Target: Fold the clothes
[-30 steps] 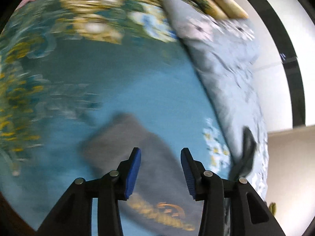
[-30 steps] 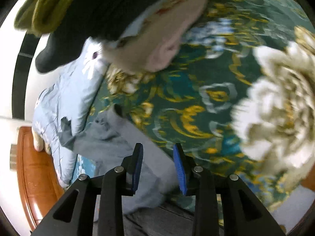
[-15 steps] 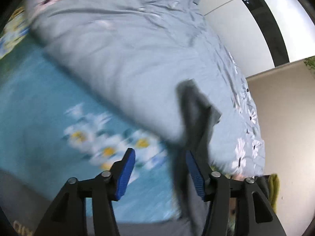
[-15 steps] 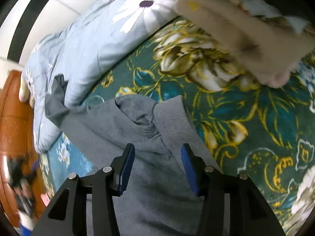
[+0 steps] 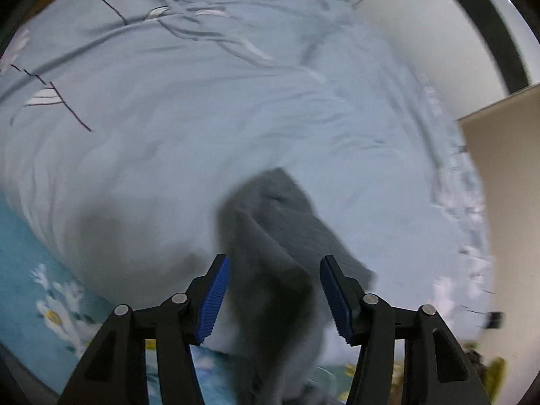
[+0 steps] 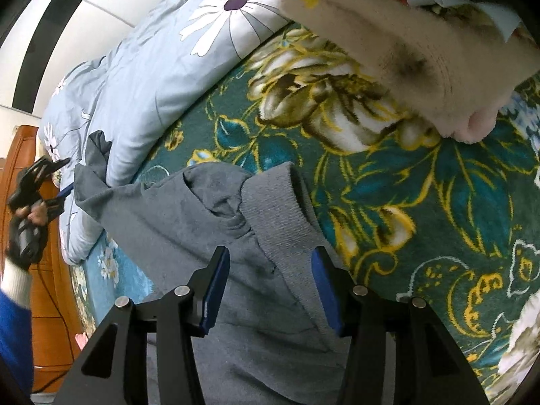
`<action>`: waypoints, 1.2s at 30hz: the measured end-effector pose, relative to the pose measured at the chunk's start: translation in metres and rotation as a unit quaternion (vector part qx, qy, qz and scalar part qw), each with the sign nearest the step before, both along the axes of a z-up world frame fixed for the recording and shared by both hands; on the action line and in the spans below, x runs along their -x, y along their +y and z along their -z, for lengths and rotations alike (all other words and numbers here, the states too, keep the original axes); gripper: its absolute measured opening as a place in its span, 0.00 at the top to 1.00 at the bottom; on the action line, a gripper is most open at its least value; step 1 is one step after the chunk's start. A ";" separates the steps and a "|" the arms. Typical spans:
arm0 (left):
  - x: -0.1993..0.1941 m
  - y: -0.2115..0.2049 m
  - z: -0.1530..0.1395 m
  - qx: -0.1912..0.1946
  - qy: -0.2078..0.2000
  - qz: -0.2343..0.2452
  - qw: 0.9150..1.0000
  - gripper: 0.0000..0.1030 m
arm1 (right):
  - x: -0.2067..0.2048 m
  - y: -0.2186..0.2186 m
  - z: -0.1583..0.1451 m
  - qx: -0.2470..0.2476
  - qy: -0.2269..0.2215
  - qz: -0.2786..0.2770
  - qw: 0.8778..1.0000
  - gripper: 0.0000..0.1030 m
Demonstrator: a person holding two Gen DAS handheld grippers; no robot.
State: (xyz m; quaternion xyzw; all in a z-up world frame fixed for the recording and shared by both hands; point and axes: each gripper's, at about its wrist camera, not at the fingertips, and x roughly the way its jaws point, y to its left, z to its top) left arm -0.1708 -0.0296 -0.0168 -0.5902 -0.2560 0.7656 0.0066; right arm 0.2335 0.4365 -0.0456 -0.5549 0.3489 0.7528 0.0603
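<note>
A grey sweatshirt (image 6: 189, 222) lies spread on a bed, one end draped up onto a pale blue quilt (image 6: 141, 77).

The sweatshirt's ribbed cuff (image 6: 280, 209) and bunched sleeve rest flat on the green floral bedspread (image 6: 422, 202), near the middle of the bed; its far end climbs onto the quilt lying along the bed's far edge, next to the white wall. The right gripper (image 6: 268, 287) hovers over the cuff, its blue-padded fingers spread wide with the fabric lying between them and nothing pinched. The left gripper (image 5: 275, 297) points at the draped end of the sweatshirt (image 5: 270, 236) on the quilt (image 5: 168, 135), fingers likewise parted, the cloth framed between them but ungripped. A fluffy cream garment (image 6: 405, 40) hangs across the upper right of the right wrist view. In that view the left gripper shows small by the wooden bed frame (image 6: 20, 155) at the left.
</note>
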 end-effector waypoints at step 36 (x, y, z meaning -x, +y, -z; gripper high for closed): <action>-0.143 -0.073 -0.082 0.067 0.118 0.007 0.991 0.97 | -0.037 -0.013 -0.036 0.020 0.032 0.007 0.999 0.50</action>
